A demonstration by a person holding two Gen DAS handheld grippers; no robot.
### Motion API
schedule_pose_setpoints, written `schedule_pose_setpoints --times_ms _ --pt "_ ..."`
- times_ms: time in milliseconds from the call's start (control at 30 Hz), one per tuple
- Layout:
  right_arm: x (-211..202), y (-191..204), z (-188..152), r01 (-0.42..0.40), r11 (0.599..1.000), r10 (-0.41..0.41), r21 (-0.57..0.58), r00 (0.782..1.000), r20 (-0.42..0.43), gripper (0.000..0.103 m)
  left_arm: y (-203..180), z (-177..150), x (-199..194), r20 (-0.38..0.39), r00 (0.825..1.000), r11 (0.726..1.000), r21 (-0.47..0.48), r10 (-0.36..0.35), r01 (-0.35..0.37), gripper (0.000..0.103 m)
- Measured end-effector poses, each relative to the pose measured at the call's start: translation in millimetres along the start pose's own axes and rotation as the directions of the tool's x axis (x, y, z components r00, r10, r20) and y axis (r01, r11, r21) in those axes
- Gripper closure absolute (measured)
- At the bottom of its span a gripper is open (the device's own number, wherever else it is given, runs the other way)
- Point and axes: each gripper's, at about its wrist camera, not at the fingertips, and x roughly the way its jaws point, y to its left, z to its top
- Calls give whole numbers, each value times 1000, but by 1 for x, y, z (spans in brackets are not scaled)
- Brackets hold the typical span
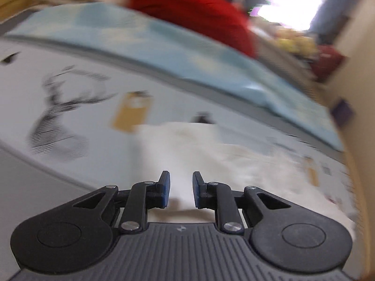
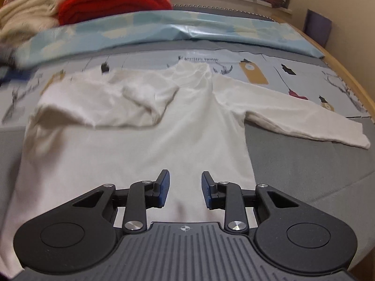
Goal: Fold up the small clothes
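Note:
A small white long-sleeved top point(image 2: 131, 145) lies flat on the bed, neck away from me. Its left sleeve point(image 2: 112, 103) is folded in over the chest; its right sleeve point(image 2: 304, 121) lies stretched out to the right. My right gripper point(image 2: 185, 189) is open and empty, just above the lower part of the top. In the blurred left wrist view, my left gripper point(image 1: 181, 190) is open and empty over the white cloth point(image 1: 199, 154).
The bed has a grey printed sheet point(image 2: 304, 164) and a light blue quilt point(image 2: 164, 28) across the back. A red blanket point(image 2: 112, 0) and a cream blanket point(image 2: 25, 11) are piled at the back left. A wooden bed frame point(image 2: 351, 82) runs along the right.

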Motion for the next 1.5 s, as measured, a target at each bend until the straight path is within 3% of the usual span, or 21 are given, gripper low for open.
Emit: schedule_pose_setpoints --times_ms 133,233,333,500,633,667,733,800,867,900,1000,1067,1100,1267,1333,1400,1500 --pt "24 11 37 -44 999 43 22 996 74 72 37 15 7 -36 998 991 -115 58 -62 82" --pt "53 29 59 -93 996 92 1 989 117 69 43 16 8 -49 996 987 -139 73 -79 82" --pt "79 41 60 -68 998 70 -16 986 149 60 44 14 7 -54 995 988 -131 82 -88 82" --pt "129 61 70 -38 997 43 -72 996 72 58 42 8 -4 -52 995 989 -110 89 -94 81" --pt "159 73 72 24 991 -24 -135 1000 0 60 39 8 1 -70 993 991 -90 95 -101 81" --pt "163 72 74 20 992 -22 -127 1000 -13 75 38 8 4 -77 992 991 -85 96 -102 81" --pt "162 64 79 17 997 -17 -74 1000 2 100 36 8 10 -89 991 991 -81 98 -105 81" --pt "146 38 87 19 992 -29 121 996 82 100 33 8 14 -96 991 992 -76 98 -105 81" --pt "132 3 84 -58 921 -3 385 988 157 99 29 6 18 -105 990 993 -64 97 -104 79" --pt "129 -10 78 -59 881 -16 469 988 154 99 27 6 20 -111 989 993 -58 94 -101 79" --pt "144 -36 59 28 811 -35 585 999 2 94 22 4 24 -124 988 994 -57 87 -95 79" --pt "157 -46 50 28 777 21 629 997 -70 94 18 2 27 -128 988 994 -53 86 -94 76" --pt "158 -47 50 18 772 30 635 997 -65 94 15 0 29 -133 987 994 -46 87 -94 75" --pt "159 -43 72 -63 835 78 547 997 -4 61 4 -5 37 -151 985 995 -31 88 -94 75" --pt "169 -38 82 -81 883 114 463 993 -44 60 0 -6 39 -156 984 995 -26 88 -93 75" --pt "170 -32 86 -40 929 72 368 995 -74 60 -3 -8 41 -162 983 996 -23 87 -92 75" --pt "164 -35 91 -1 940 14 341 999 -36 61 -7 -9 43 -166 982 996 -20 85 -90 75"
